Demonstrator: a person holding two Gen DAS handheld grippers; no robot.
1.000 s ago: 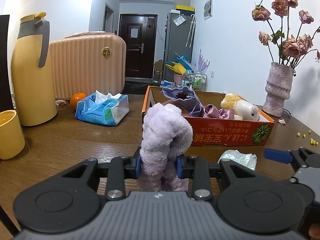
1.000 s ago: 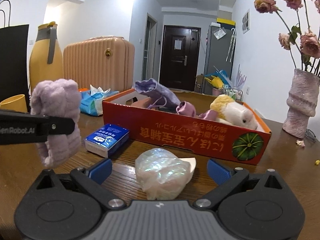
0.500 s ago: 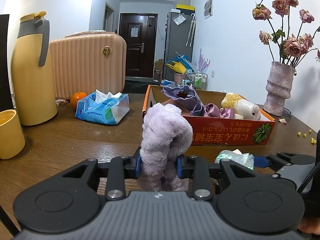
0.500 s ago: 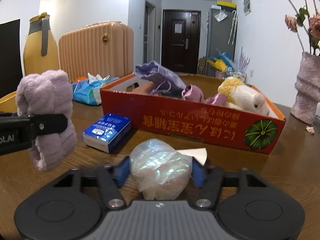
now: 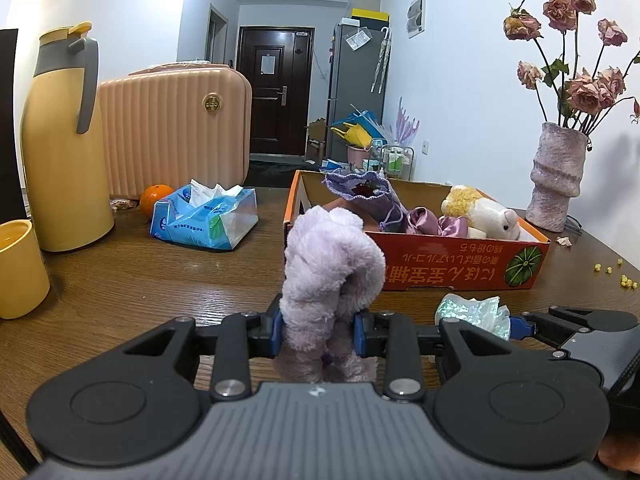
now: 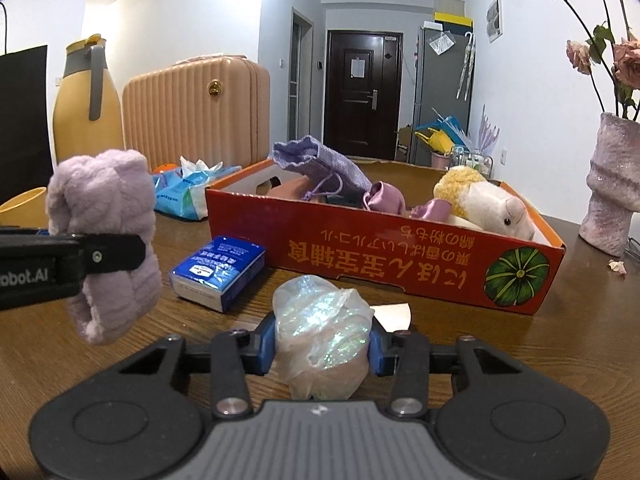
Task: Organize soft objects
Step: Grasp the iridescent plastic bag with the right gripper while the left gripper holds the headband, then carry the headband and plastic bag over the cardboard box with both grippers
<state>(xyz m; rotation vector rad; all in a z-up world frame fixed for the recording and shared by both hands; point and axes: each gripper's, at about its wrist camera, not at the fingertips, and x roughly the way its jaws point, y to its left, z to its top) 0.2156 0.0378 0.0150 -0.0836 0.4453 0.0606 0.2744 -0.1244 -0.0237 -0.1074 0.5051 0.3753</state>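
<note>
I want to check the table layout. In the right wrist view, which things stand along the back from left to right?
Yellow thermos → pink suitcase → blue tissue pack → red cardboard box → pink vase.

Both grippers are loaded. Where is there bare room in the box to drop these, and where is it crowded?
Box: bare floor shows at the near left corner, left of the purple pouch. Its middle and right are crowded with satin pieces and the plush toy. Outside, bare table lies between tissue pack and yellow cup.
</note>
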